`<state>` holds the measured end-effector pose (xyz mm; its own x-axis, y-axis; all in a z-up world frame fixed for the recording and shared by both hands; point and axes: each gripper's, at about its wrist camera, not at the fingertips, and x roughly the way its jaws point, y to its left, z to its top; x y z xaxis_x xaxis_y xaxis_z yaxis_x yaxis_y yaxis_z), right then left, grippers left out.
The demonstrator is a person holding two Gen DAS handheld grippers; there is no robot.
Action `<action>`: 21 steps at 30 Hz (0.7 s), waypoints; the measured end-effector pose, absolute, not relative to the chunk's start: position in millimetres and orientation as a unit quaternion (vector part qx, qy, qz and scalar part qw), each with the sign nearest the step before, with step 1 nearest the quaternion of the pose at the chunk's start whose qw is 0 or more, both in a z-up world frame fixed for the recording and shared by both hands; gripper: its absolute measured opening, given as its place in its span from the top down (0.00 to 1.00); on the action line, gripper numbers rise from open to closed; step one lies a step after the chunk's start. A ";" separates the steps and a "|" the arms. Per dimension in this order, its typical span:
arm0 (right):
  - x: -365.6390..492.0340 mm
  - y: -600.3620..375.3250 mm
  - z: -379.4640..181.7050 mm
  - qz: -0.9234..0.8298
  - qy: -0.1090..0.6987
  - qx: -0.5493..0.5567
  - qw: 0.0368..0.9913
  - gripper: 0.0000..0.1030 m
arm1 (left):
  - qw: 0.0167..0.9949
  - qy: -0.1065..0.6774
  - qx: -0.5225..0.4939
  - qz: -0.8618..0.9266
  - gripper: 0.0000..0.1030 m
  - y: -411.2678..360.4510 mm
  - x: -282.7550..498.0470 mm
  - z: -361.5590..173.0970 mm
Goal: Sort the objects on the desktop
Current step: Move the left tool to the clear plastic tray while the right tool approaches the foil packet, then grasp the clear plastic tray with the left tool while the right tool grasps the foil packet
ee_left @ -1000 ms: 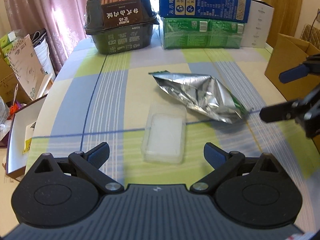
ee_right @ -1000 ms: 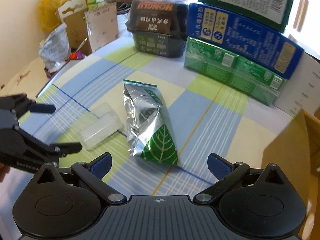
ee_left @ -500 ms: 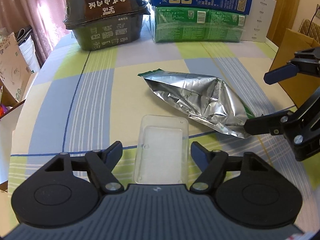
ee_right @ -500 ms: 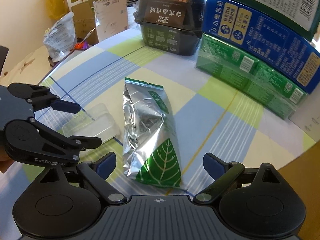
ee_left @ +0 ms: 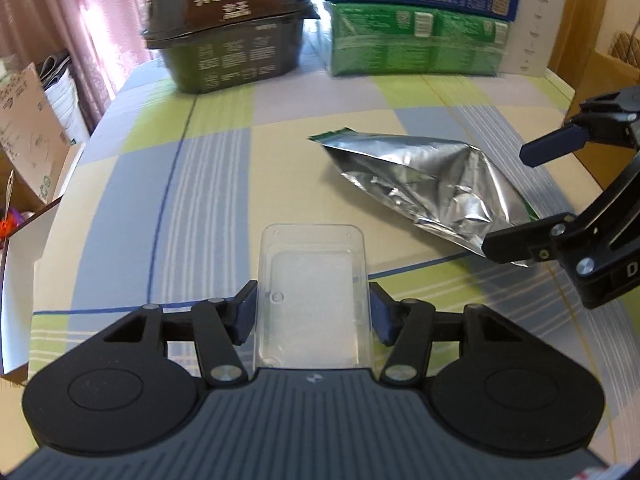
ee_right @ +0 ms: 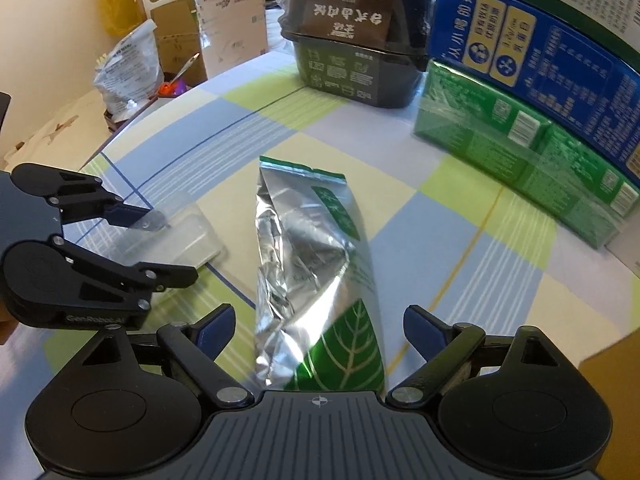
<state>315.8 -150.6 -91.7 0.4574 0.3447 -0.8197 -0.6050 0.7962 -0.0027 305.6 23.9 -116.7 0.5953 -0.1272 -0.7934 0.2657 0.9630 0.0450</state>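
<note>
The left tool (ee_left: pixel 312 314) is clenched on the clear plastic box (ee_left: pixel 313 292), pads touching both sides, low on the checked bench (ee_left: pixel 208 184). The right tool (ee_right: pixel 316 330) is spread wide around the foil pouch (ee_right: pixel 316 264) (green leaf end nearest), at the box's 2 o'clock.

The left wrist view looks low along its fingers (ee_left: pixel 244 312), the clear box (ee_left: pixel 312 292) between them. The right wrist view looks over its own fingers (ee_right: pixel 214 328) from nearby. Both share the foil bag (ee_right: pixel 316 264) and box.
</note>
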 end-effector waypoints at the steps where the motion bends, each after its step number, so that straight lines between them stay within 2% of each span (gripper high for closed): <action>1: 317.6 -148.0 -92.5 0.284 0.438 -0.150 0.840 0.13 | 0.890 0.435 0.080 -0.107 0.50 26.2 305.5 -116.0; 11: 343.0 -122.1 -112.9 0.281 0.454 -0.177 0.827 0.14 | 0.892 0.431 0.083 -0.105 0.47 32.7 304.0 -116.9; 18: 354.0 -112.2 -121.7 0.282 0.468 -0.201 0.813 0.25 | 0.895 0.426 0.077 -0.109 0.44 33.6 305.6 -116.3; 21: 357.0 -112.8 -122.6 0.282 0.473 -0.200 0.811 0.26 | 0.892 0.431 0.076 -0.112 0.42 32.1 306.4 -119.9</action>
<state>357.0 -112.8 -122.6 0.3942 0.2677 -0.8791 -0.6454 0.7617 -0.0575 306.4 32.1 -119.9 0.6038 -0.1340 -0.7858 0.2642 0.9637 0.0387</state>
